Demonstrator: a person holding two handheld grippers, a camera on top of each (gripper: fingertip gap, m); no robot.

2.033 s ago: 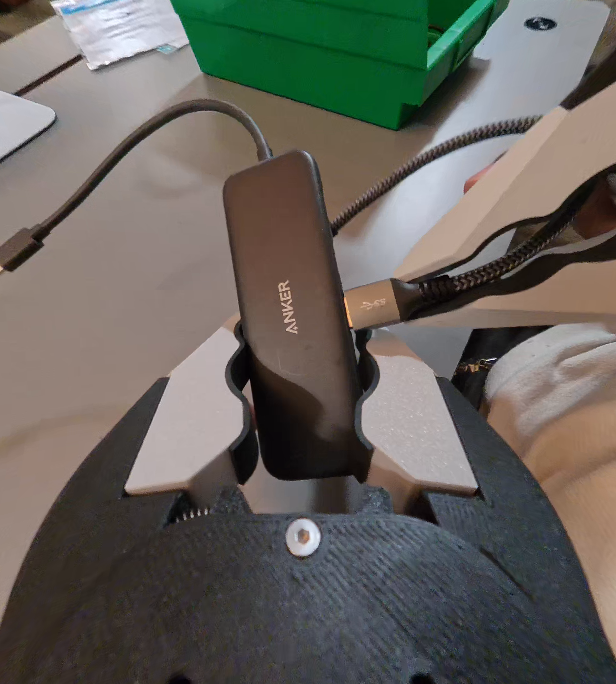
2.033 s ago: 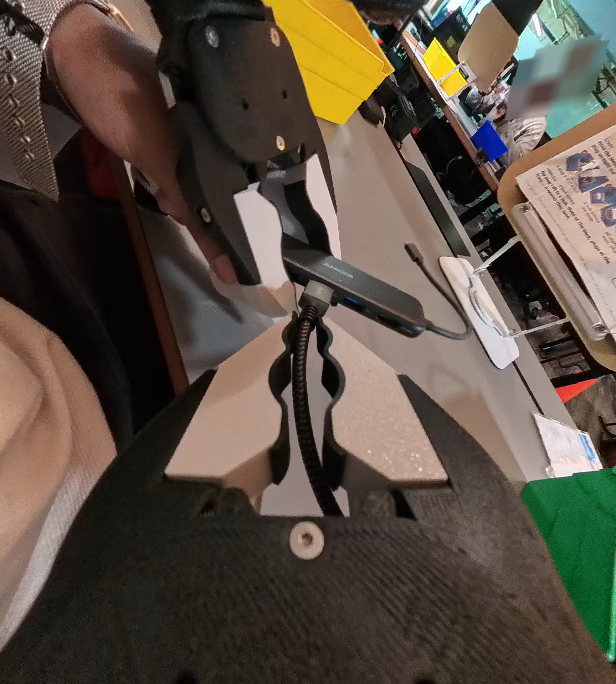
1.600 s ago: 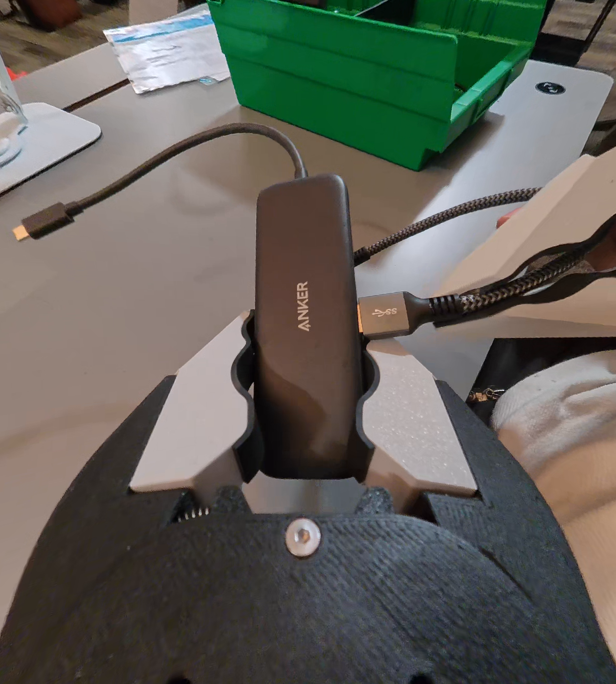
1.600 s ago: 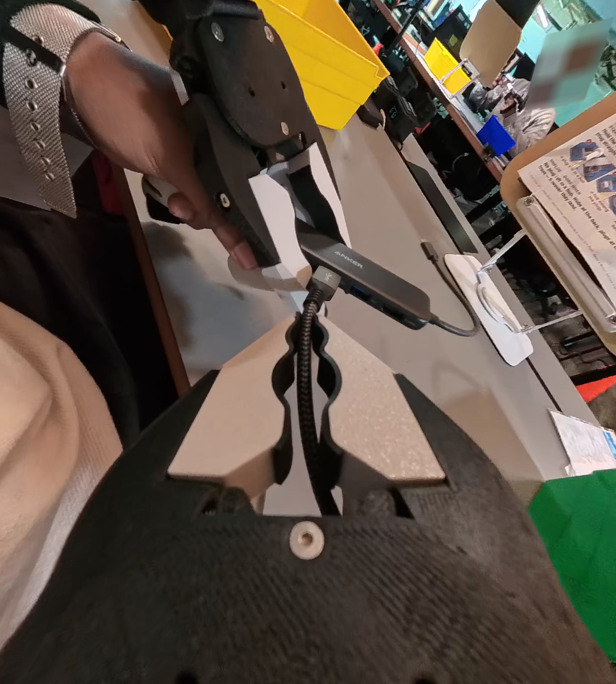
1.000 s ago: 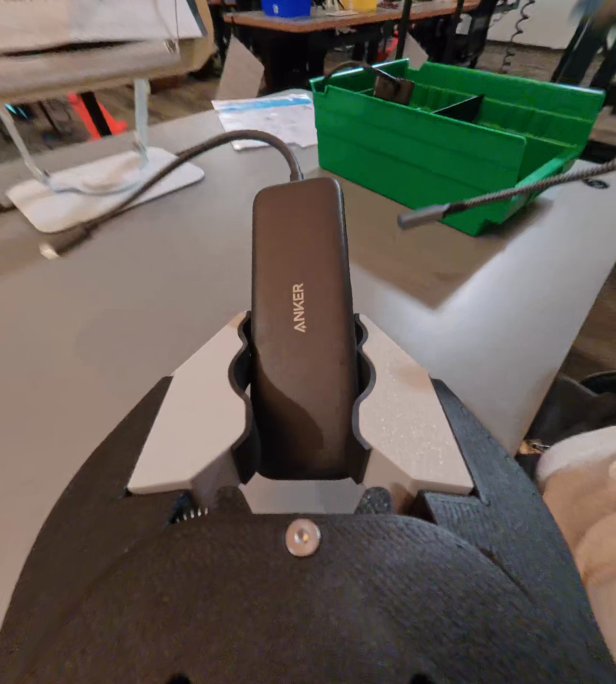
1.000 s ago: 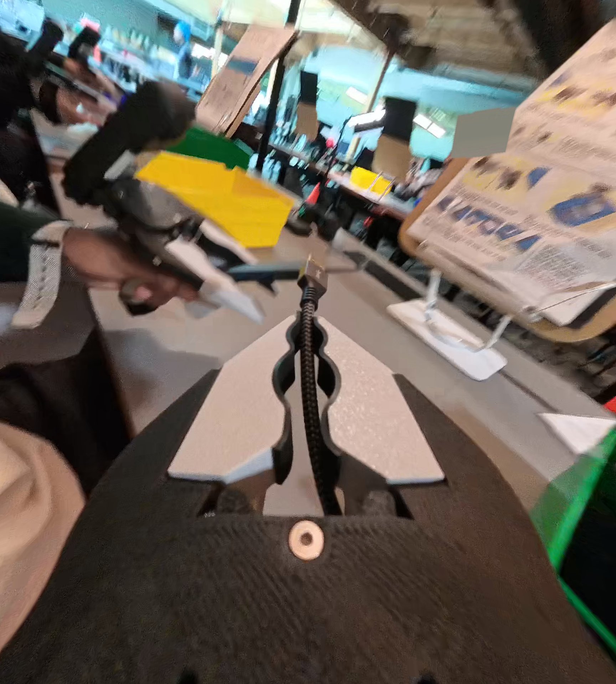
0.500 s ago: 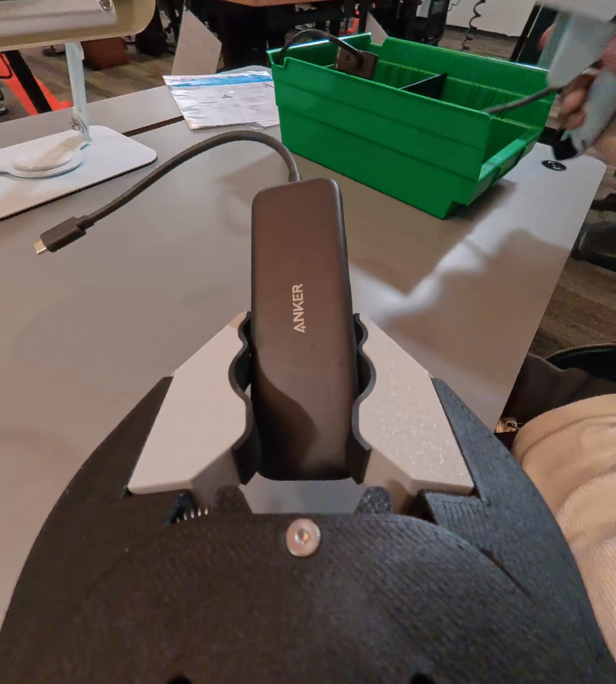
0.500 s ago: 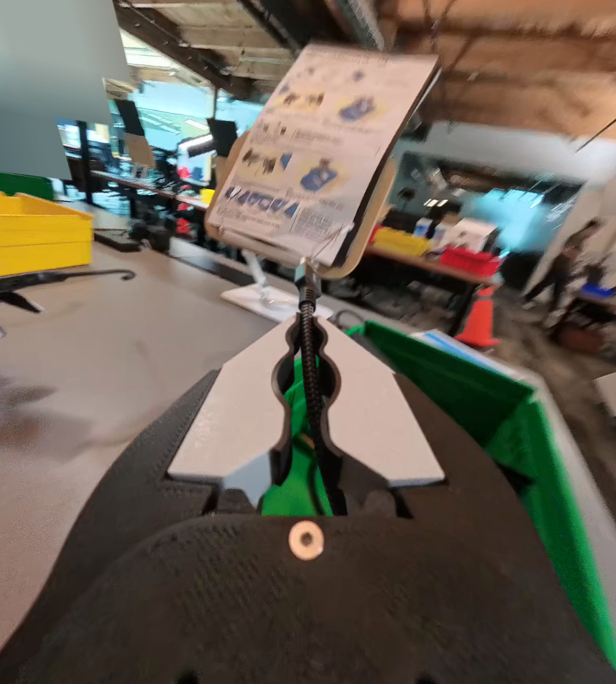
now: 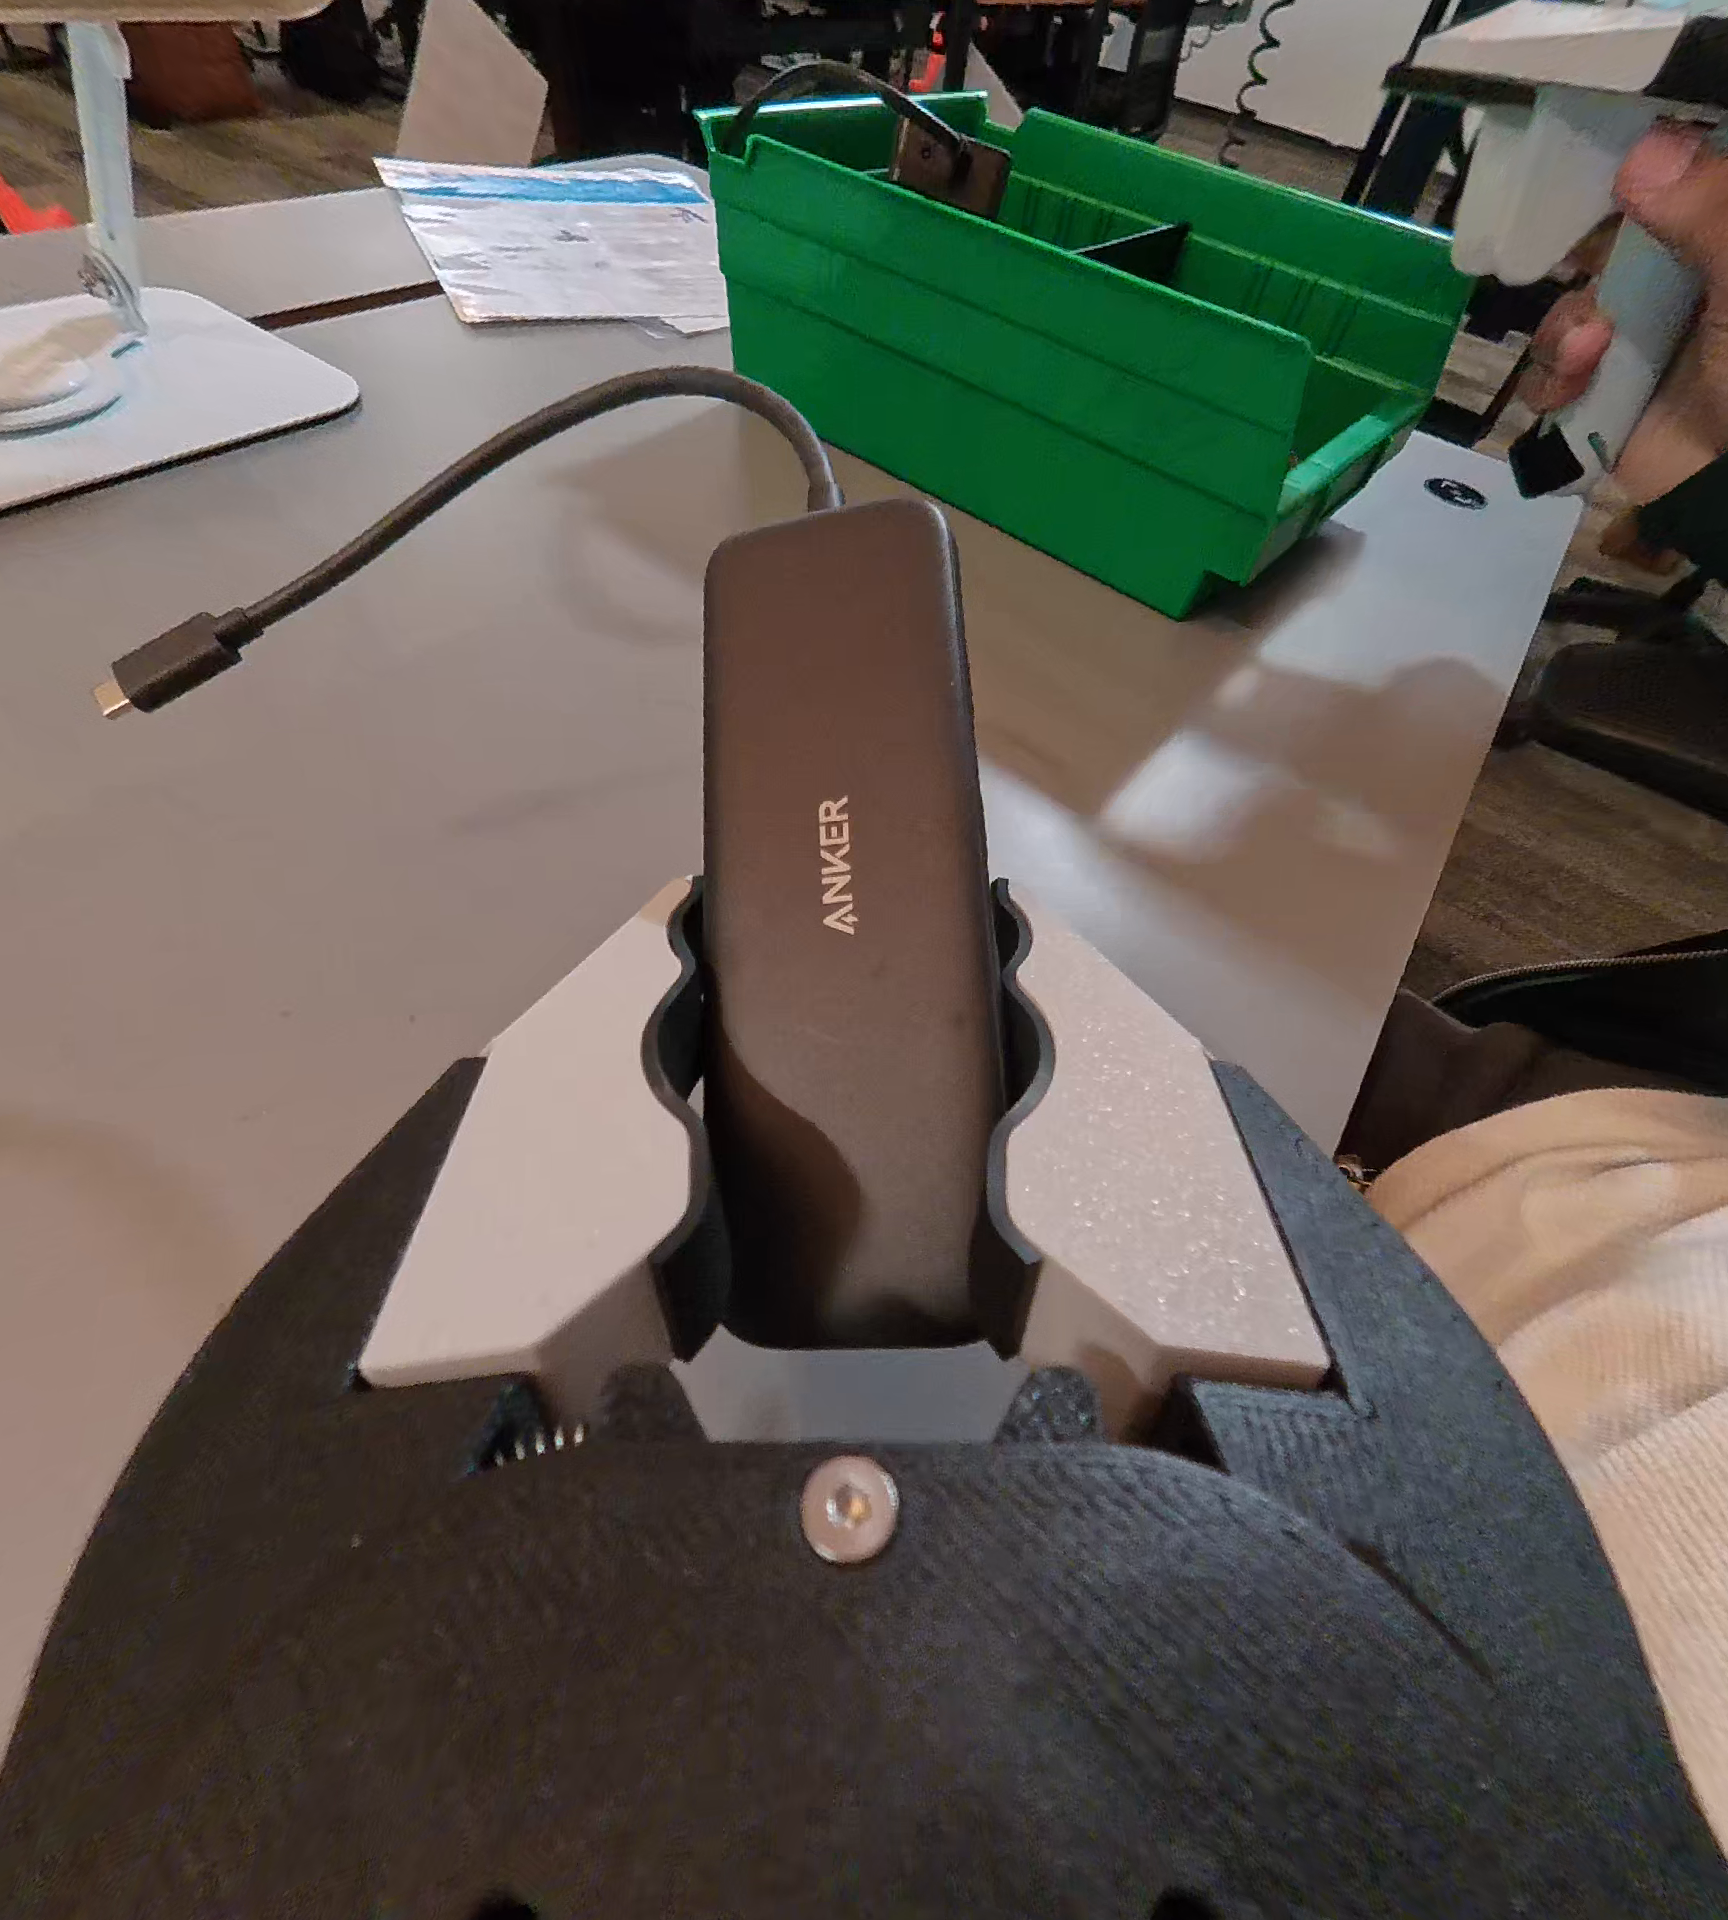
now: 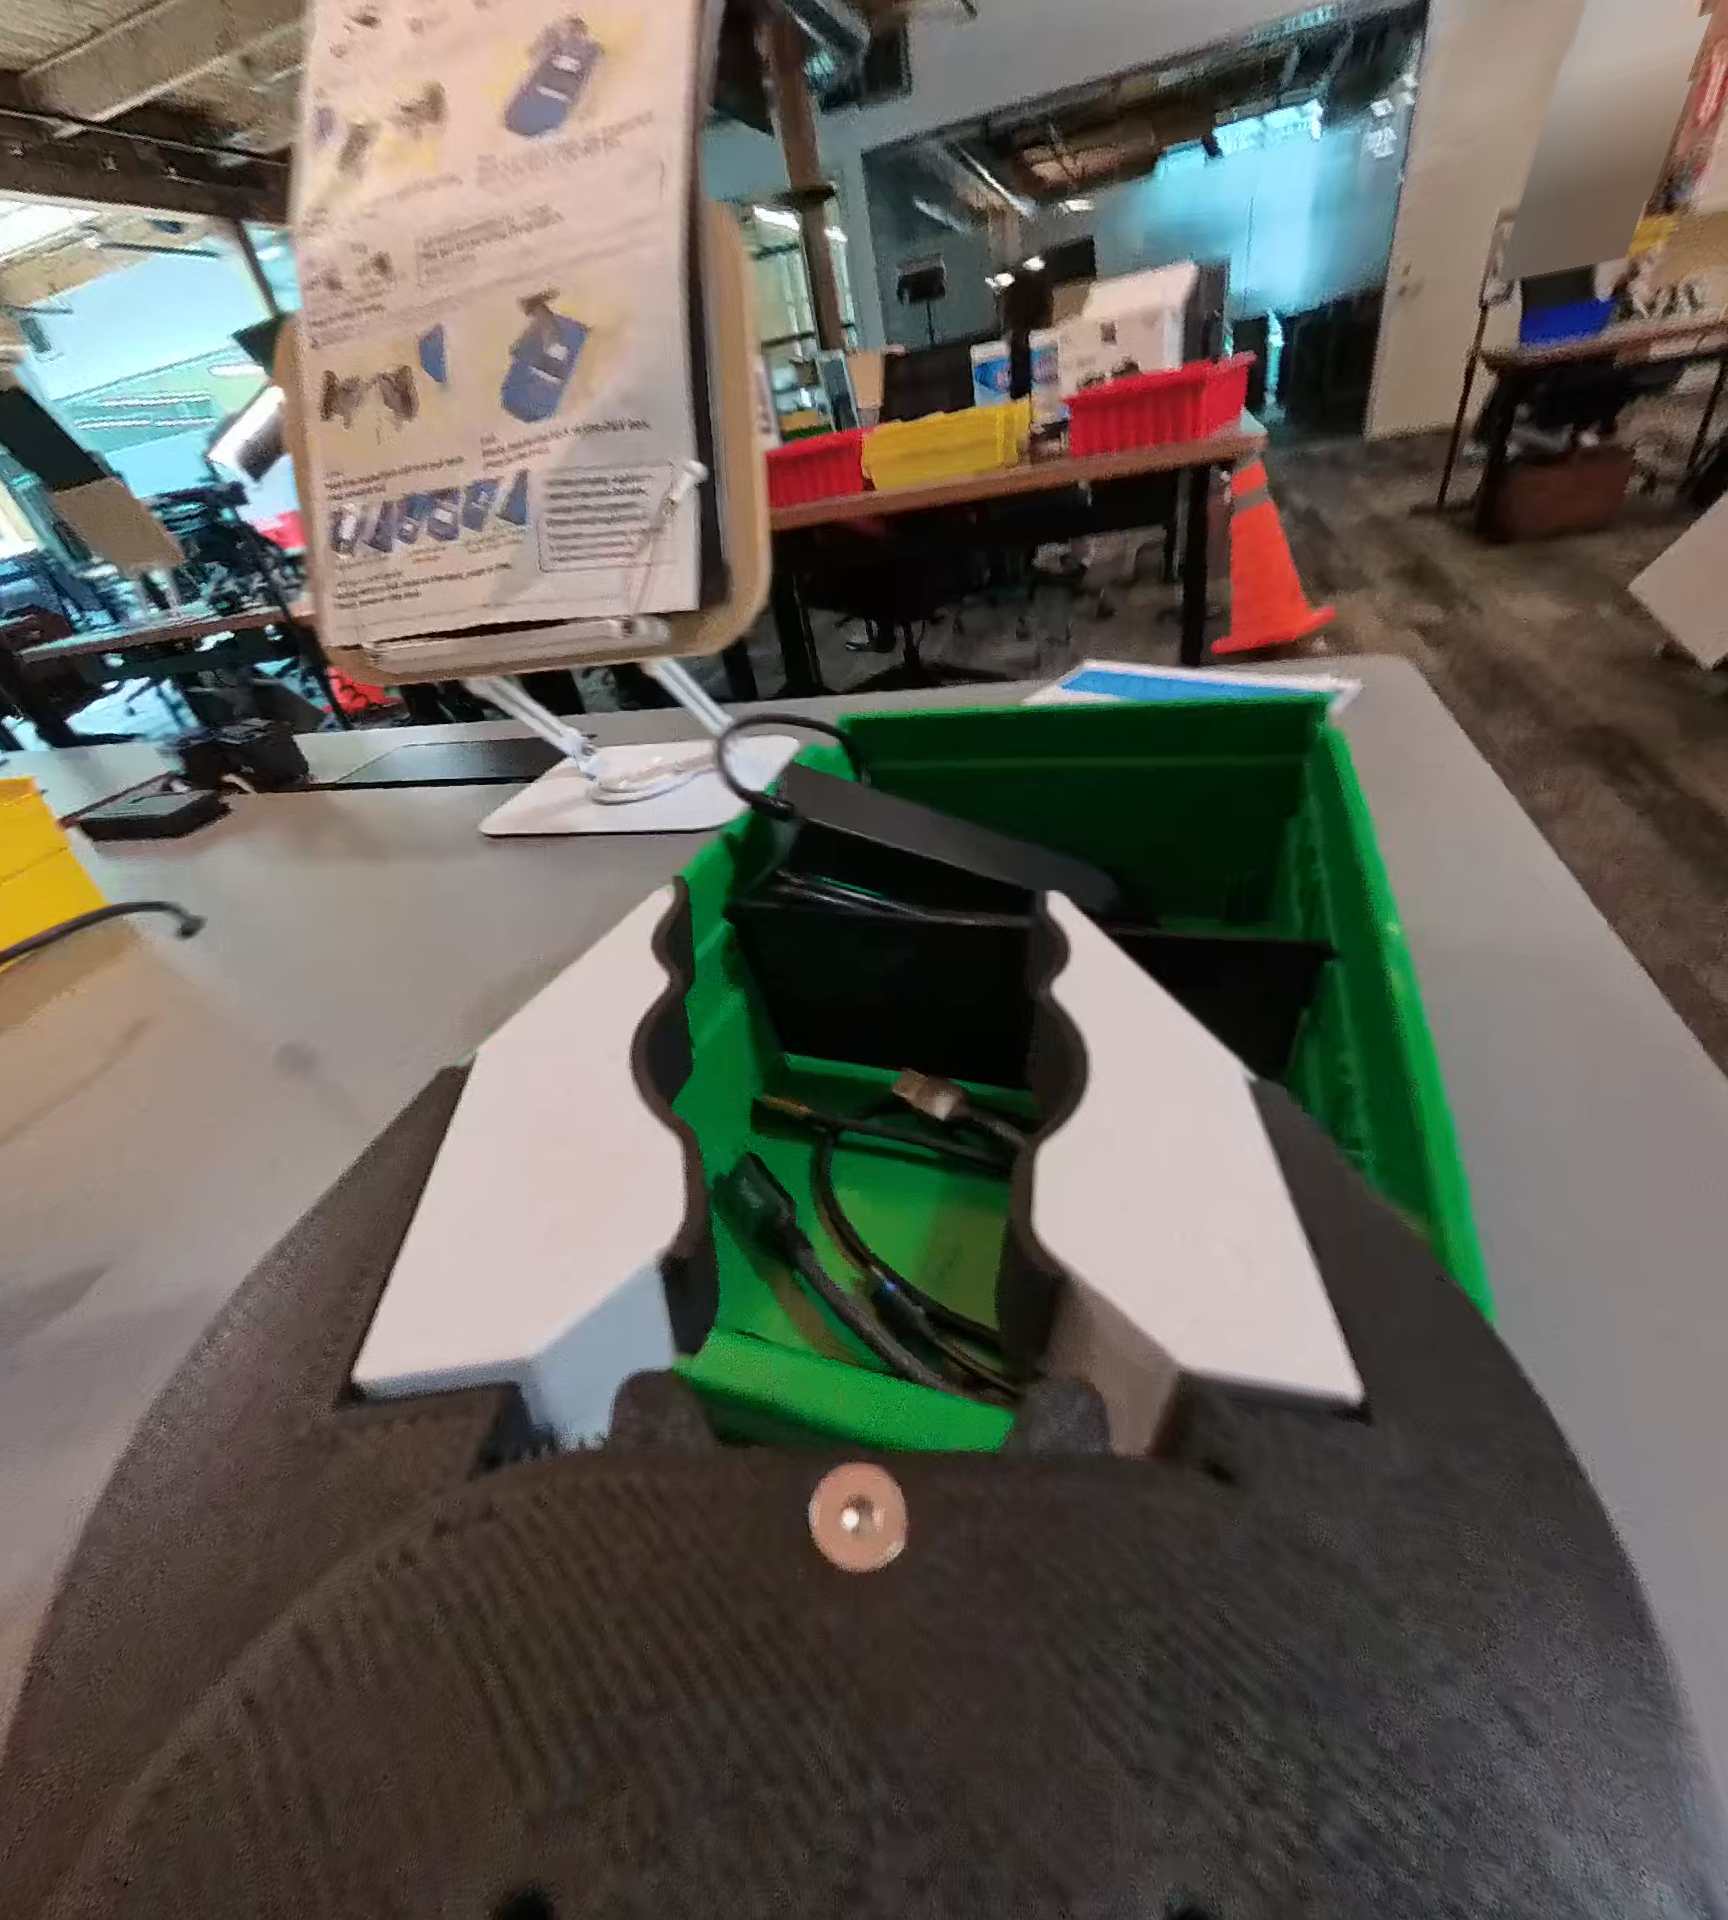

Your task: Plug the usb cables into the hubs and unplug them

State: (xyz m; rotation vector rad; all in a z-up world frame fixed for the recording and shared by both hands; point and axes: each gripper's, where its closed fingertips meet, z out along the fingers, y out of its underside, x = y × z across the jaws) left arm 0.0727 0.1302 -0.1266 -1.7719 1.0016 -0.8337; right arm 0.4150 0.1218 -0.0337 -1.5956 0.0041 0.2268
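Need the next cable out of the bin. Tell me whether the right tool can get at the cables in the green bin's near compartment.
Probably yes. The right tool is open and empty above the green bin, and the cables lie uncovered in its near compartment.

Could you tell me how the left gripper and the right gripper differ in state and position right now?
The left gripper is shut on the dark hub, while the right gripper is open and holds nothing. The left gripper is above the grey table, whereas the right gripper hangs over the green bin, with loose cables in the compartment seen between its fingers. Both share pale fingers with wavy black pads on a black body.
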